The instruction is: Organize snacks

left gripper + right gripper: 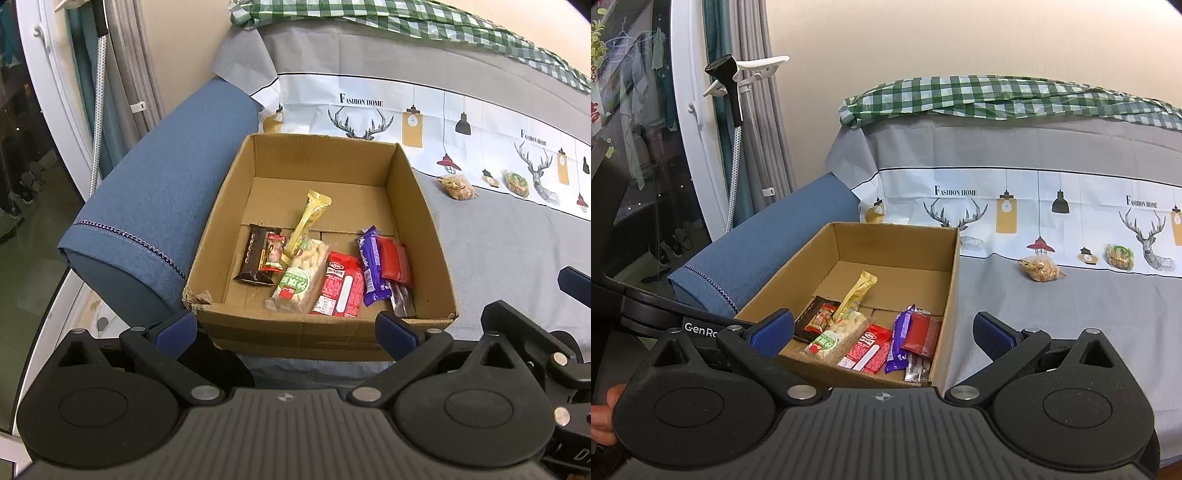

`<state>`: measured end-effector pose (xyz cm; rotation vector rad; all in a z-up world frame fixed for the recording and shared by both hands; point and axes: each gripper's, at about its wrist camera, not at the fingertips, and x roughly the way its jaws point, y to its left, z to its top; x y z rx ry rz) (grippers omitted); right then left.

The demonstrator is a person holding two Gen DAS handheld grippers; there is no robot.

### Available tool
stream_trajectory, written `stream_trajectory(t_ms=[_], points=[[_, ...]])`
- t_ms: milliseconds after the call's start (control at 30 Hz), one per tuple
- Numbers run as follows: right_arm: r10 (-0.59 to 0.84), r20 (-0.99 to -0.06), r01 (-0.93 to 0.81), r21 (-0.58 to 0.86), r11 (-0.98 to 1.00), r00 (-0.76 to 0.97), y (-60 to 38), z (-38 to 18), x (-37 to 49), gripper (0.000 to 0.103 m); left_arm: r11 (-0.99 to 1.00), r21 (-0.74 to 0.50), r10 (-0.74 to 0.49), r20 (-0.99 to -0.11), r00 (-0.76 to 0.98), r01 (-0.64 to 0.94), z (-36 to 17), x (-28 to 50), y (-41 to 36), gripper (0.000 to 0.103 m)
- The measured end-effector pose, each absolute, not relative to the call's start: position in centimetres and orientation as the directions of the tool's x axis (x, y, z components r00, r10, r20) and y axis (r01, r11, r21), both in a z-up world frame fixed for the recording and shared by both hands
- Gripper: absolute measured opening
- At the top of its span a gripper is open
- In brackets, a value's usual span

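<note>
An open cardboard box [417, 206] [951, 280] sits on the grey sofa cover and holds several wrapped snacks: a dark chocolate bar [255, 260], a gold stick [308, 221], a peanut pack [301, 275], a red pack [340, 286] and a purple bar [371, 269]. Two loose snacks lie on the cover to the right: a tan bag [458, 187] [1041, 268] and a green-and-yellow one [515, 181] [1120, 256]. My left gripper [286, 328] is open just in front of the box. My right gripper [882, 330] is open too, over the box's near right corner, nothing held.
A blue sofa armrest [155, 192] [757, 251] borders the box on the left. A green checked cloth [997, 96] tops the sofa back. A garment steamer hose [735, 177] and curtains stand at the far left. A hand [605, 410] shows at the lower left.
</note>
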<state>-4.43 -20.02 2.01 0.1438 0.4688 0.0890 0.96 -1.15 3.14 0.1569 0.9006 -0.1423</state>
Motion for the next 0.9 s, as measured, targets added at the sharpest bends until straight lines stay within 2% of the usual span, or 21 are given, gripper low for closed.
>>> stream_trajectory(t_ms=[433,900], points=[[0.125,-0.461,-0.050,0.173,0.984,0.878,-20.2,1.4,-3.9,0.102,0.978,0.088,-0.043,-0.802,0.596,0.190,2.5,1.4,-1.5,0.103],[0.140,-0.485,-0.024,0.238,0.971,0.863,-21.9,-0.4,-2.9,0.102,0.959,0.160,0.003,-0.832,0.554,0.236,0.7,2.5,-3.8,0.103]])
